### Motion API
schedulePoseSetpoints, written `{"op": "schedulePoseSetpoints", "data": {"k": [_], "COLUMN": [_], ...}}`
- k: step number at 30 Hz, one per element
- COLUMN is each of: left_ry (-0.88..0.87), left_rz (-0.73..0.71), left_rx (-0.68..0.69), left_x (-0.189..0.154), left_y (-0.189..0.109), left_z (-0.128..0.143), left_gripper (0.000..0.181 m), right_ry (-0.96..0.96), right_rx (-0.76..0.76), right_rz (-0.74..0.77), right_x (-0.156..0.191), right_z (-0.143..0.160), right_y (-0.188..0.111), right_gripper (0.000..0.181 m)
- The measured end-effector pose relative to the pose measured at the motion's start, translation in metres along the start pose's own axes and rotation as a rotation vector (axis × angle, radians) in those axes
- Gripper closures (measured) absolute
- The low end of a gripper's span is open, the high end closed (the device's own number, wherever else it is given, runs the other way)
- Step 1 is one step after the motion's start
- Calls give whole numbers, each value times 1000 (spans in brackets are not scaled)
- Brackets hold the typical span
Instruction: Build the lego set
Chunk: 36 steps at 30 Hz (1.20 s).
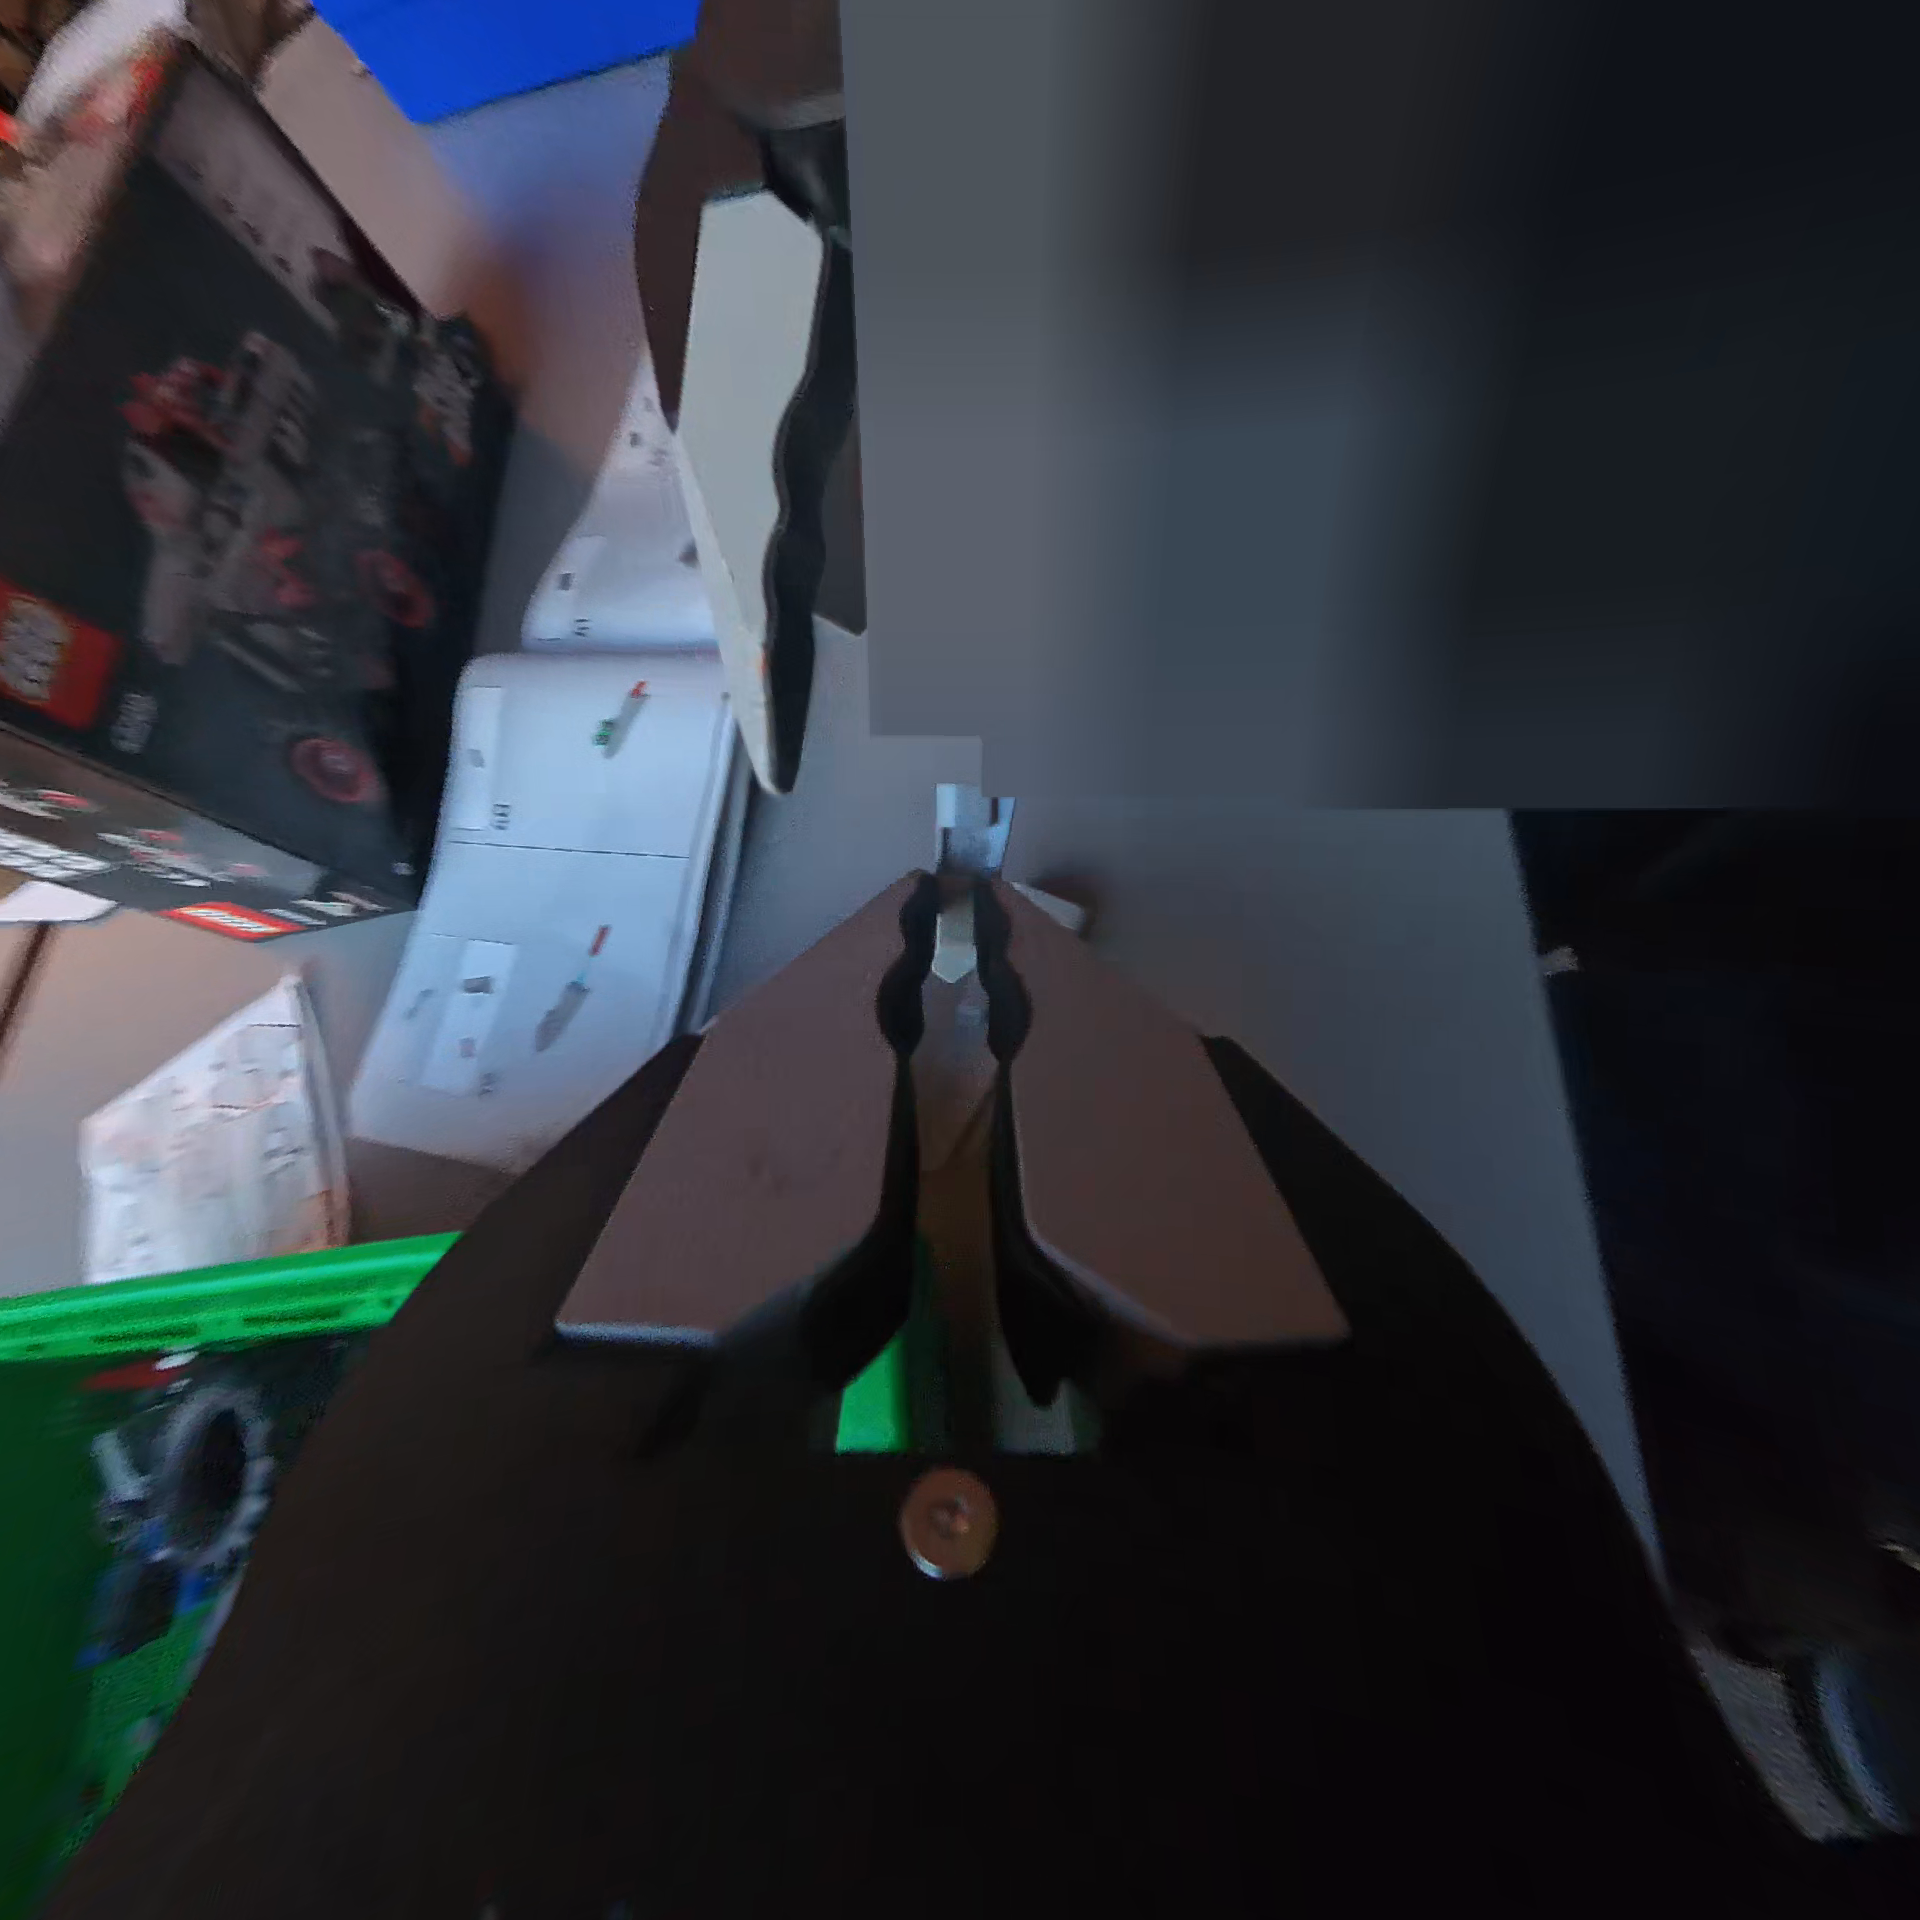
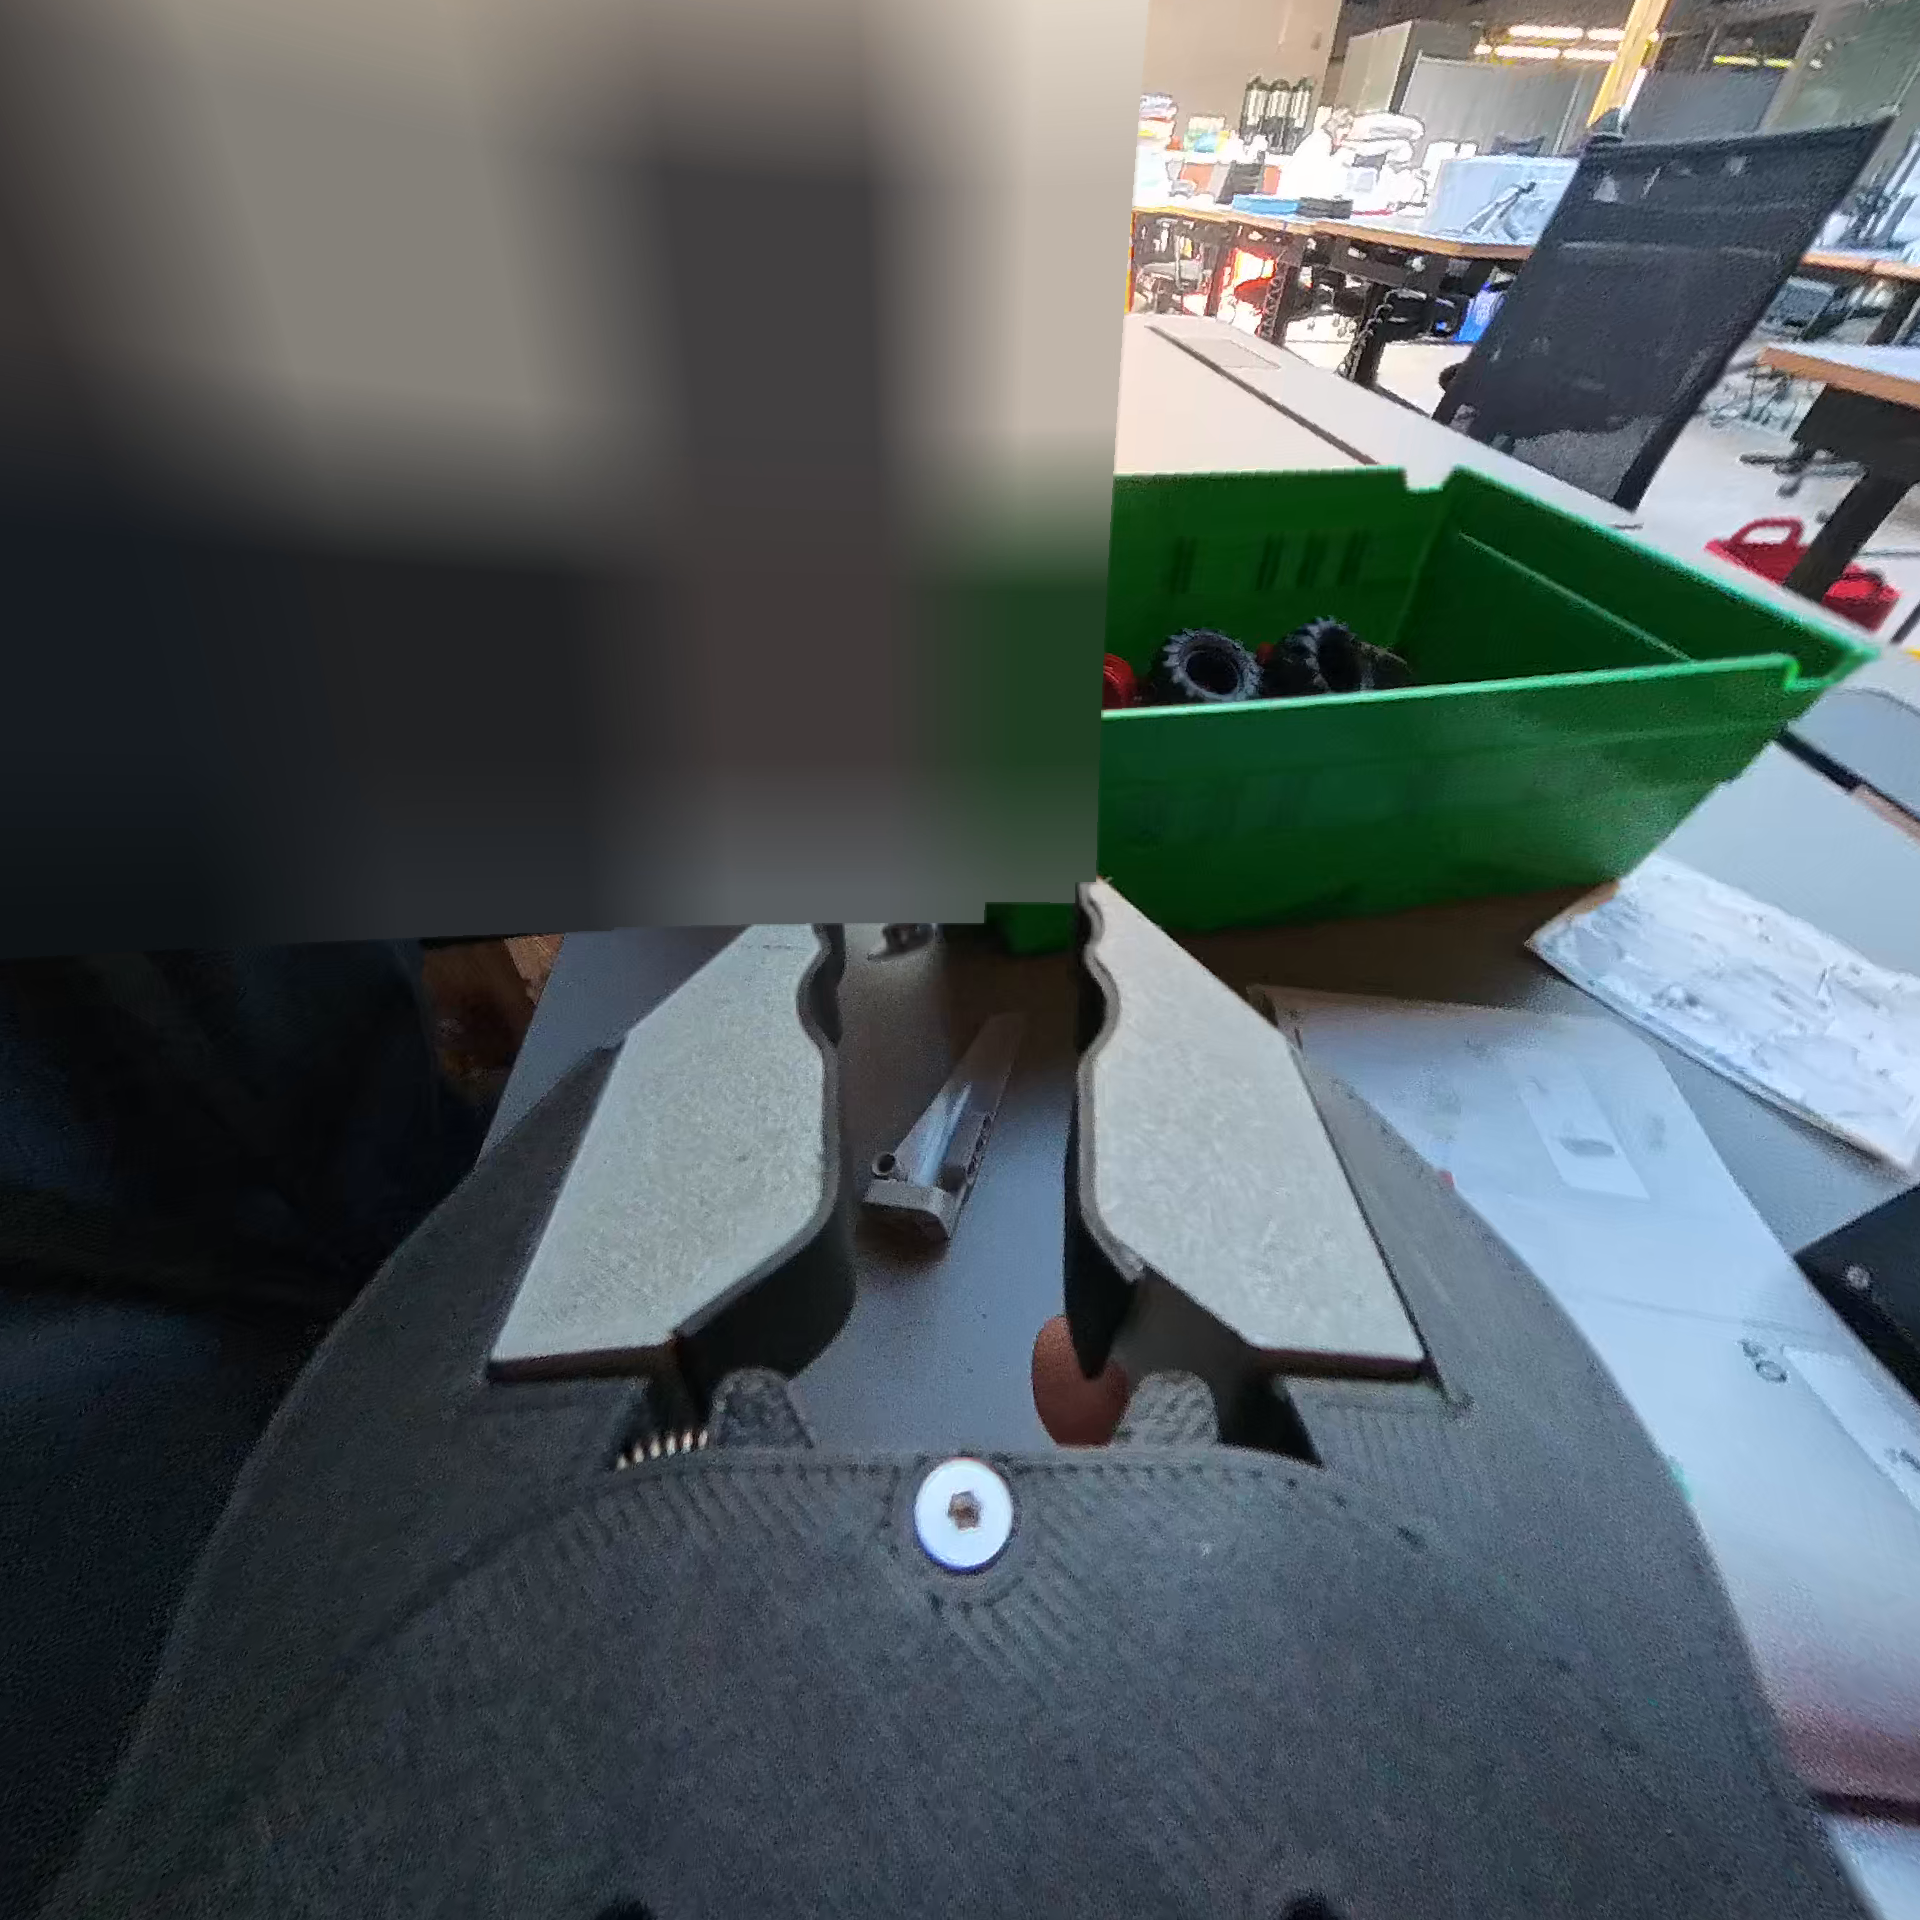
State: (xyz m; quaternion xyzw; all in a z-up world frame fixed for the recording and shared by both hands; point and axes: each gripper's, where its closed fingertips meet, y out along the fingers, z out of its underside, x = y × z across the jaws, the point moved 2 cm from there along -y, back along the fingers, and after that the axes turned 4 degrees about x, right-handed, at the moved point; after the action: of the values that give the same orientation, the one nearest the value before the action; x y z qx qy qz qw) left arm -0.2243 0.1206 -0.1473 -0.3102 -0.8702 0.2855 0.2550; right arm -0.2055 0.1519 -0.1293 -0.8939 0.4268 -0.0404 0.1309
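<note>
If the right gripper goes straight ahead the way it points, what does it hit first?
Probably the dark grey lego beam lying between the open right gripper fingers; beyond it, the green bin. Depth is unclear.

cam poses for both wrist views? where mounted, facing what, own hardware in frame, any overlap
Left wrist view: on the left gripper, facing down at the table; its nearly closed fingers pinch a small pale grey lego piece; the right gripper's finger shows beyond.
Right wrist view: on the right gripper, looking level across the table; open fingers over a dark grey lego beam.
Shared: green plastic bin, white instruction booklet.
</note>
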Motion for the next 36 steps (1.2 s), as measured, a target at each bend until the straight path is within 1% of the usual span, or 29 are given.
{"op": "schedulePoseSetpoints", "data": {"k": [1, 3, 5, 8, 12, 14, 22, 25, 26, 33, 36], "left_ry": [-17, -48, -101, -169, -203, -203, -182, -181, -181, -163, -160], "left_rz": [25, 43, 74, 123, 91, 81, 82, 89, 88, 76, 56], "left_rx": [11, 25, 18, 15, 49, 49, 56, 52, 56, 69, 54], "left_x": [-3, -3, -2, -1, 8, 11, 8, 6, 6, 6, 8], "left_y": [3, 7, 8, 10, 13, 14, 16, 16, 16, 17, 15], "left_z": [1, 6, 9, 11, 21, 23, 22, 20, 20, 23, 21], "left_gripper": [177, 177, 177, 177, 177, 177, 177, 177, 177, 176, 176], "right_ry": [-37, -116, -168, -150, -99, -78, -105, -125, -132, -149, -138], "right_rx": [11, 47, 95, 113, 136, 148, 186, 205, 214, 230, 215], "right_rz": [6, 26, 50, 28, 30, 30, 38, 41, 40, 40, 44], "right_x": [4, 9, 9, 9, 3, 0, 1, 1, 1, 1, -1], "right_z": [-1, 2, 9, 14, 21, 25, 31, 35, 36, 40, 39], "right_y": [2, 5, 7, 9, 10, 10, 15, 18, 18, 20, 19], "right_gripper": [147, 158, 159, 157, 154, 151, 154, 163, 169, 169, 169]}}
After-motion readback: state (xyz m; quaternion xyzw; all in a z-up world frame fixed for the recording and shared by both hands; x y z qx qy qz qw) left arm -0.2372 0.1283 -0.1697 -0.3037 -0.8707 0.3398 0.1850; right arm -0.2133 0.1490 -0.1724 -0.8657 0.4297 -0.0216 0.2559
